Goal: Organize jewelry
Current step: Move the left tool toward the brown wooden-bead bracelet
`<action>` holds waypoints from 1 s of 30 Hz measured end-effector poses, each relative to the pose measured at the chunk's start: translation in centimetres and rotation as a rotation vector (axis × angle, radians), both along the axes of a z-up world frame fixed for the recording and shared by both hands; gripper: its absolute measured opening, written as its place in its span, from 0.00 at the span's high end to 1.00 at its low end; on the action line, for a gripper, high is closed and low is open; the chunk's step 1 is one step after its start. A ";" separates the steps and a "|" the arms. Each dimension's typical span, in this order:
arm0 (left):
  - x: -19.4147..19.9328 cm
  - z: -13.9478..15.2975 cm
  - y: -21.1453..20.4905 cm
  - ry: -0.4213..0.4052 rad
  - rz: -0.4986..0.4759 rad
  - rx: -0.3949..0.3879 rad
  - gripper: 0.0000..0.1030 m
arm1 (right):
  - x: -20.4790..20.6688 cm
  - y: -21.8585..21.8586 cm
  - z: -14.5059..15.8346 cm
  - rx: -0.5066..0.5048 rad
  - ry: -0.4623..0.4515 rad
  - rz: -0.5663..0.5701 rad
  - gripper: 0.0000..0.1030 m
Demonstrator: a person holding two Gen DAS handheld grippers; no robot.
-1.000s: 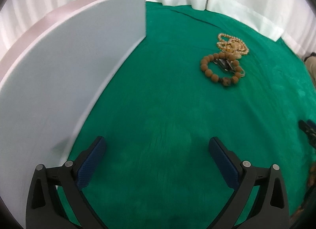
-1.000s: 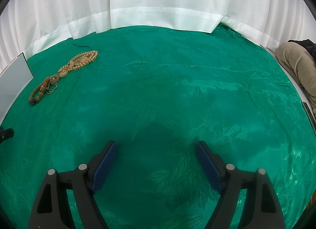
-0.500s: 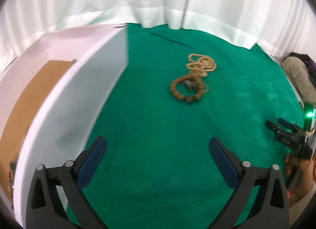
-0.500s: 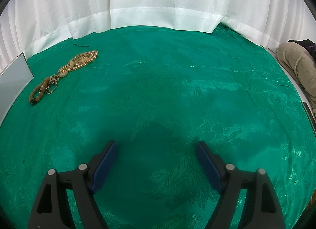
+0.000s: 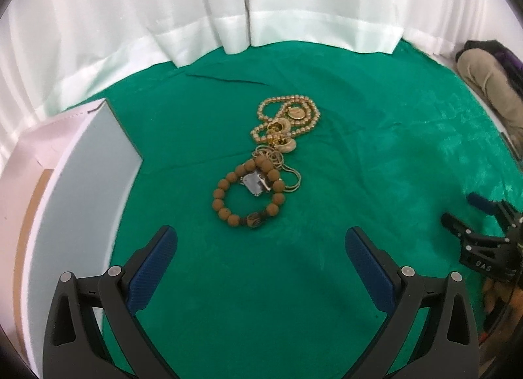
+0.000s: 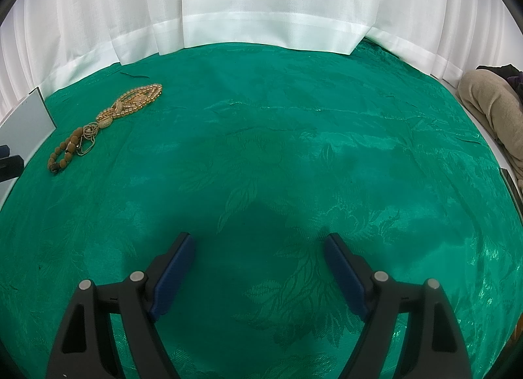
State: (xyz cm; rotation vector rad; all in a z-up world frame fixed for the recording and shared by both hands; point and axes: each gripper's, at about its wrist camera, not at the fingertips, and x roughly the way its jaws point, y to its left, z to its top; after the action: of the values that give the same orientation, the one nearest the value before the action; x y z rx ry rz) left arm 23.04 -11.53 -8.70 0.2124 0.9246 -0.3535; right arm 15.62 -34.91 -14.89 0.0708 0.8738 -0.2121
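A brown wooden bead bracelet lies on the green cloth with a silver pendant and a thin chain inside and beside it. A gold bead necklace lies heaped just beyond it. My left gripper is open and empty, just short of the bracelet. A white open box stands at the left. In the right wrist view the bracelet and the necklace lie at the far left. My right gripper is open and empty over bare cloth, and it shows at the right edge of the left wrist view.
White curtains ring the back of the green cloth. A beige cloth bundle lies at the right edge. The box wall shows at the far left in the right wrist view.
The left gripper has swung right, away from the box wall, and now faces the jewelry head-on. The right gripper has not moved.
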 end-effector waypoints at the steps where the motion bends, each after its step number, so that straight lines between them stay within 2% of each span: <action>1: -0.2 0.0 0.3 -0.002 -0.001 -0.010 0.00 | 0.0 0.0 0.0 0.000 0.000 0.000 0.19; 5: -0.8 0.3 0.4 -0.053 -0.001 -0.017 0.00 | 0.0 0.0 0.0 0.000 0.000 0.000 0.19; 12: -3.2 3.4 1.2 -0.262 0.034 -0.064 0.00 | 0.0 0.0 0.0 0.000 0.001 0.000 0.19; 15: -3.4 4.6 1.8 -0.312 0.070 -0.085 0.00 | 0.0 0.0 0.0 0.000 0.001 0.000 0.19; 22: -1.2 2.8 2.4 -0.142 0.069 -0.113 0.00 | 0.0 0.0 0.0 0.000 0.001 0.000 0.19; 25: -1.3 2.1 2.2 -0.116 0.068 -0.105 0.00 | 0.0 0.0 0.0 0.000 0.001 0.001 0.19; 30: -1.3 2.0 1.8 -0.117 0.043 -0.074 0.00 | 0.0 0.0 0.0 0.000 0.001 0.001 0.19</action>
State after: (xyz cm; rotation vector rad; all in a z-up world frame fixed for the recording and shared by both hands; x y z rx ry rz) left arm 21.76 -9.77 -6.74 0.1435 0.7977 -0.3315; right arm 15.60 -34.95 -14.90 0.0703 0.8750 -0.2117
